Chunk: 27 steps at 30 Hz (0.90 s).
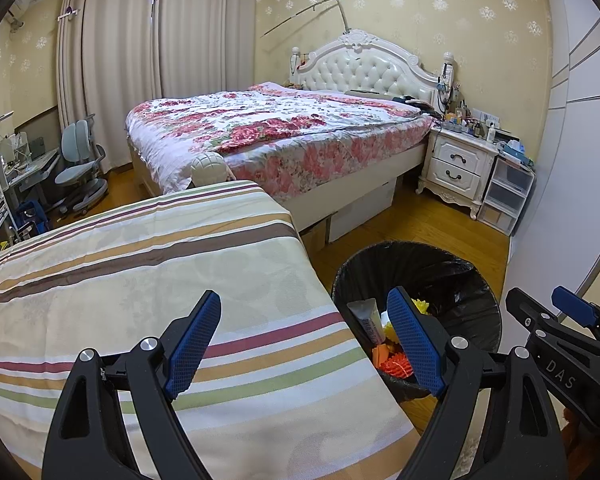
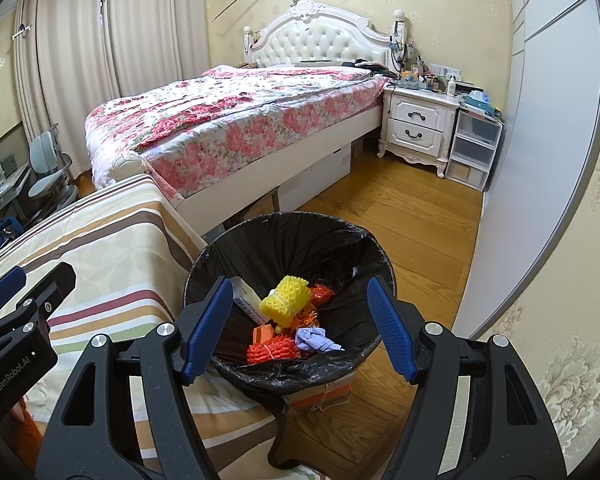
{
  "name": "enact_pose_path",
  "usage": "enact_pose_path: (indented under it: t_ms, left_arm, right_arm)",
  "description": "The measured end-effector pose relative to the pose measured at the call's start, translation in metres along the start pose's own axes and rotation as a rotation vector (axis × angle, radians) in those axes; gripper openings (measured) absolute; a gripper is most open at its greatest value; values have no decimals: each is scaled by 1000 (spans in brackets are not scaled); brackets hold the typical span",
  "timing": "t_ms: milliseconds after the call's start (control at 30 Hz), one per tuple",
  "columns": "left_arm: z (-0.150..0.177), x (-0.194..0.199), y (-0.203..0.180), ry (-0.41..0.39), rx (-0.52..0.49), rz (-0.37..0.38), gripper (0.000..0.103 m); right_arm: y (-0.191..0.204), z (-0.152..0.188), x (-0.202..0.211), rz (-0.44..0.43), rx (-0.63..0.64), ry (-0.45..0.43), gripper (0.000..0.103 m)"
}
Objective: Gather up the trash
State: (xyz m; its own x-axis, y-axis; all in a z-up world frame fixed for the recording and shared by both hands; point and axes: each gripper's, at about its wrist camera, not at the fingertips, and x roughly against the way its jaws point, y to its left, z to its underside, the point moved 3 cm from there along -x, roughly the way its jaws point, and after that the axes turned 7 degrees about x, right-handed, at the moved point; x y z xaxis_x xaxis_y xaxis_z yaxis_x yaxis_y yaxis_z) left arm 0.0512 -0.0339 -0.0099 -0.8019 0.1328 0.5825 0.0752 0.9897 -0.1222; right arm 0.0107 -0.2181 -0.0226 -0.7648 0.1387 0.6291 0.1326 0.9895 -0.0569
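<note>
A bin with a black liner point(image 2: 340, 240) stands on the wooden floor beside a surface covered with striped cloth point(image 2: 100, 248). Inside lie a yellow foam net point(image 2: 286, 298), a red-orange foam net point(image 2: 270, 350), a crumpled purple scrap point(image 2: 316, 340) and a white tube point(image 2: 246, 300). My right gripper point(image 2: 299, 284) hovers over the bin, open, with nothing between its blue pads. My left gripper point(image 1: 305, 298) is open and empty above the edge of the striped cloth point(image 1: 140, 280), just left of the bin point(image 1: 440, 256). Each gripper shows in the other's view: right gripper point(image 1: 540, 300), left gripper point(image 2: 40, 274).
Beyond the bin stands a bed with a floral cover point(image 2: 228, 120), with cardboard boxes point(image 2: 320, 176) under it. A white nightstand point(image 2: 418, 124) and clear plastic drawers point(image 2: 474, 148) are at the back right. A white wardrobe door point(image 2: 540, 160) runs along the right. A desk chair point(image 1: 78, 168) sits far left.
</note>
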Motion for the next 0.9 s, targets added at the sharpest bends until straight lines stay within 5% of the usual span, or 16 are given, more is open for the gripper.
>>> enact_pose_path:
  t_ms: [900]
  left_arm:
    - [-5,5,-6,-7,-7,3,82]
  right_arm:
    - [0,1,0,0,0,-1,68]
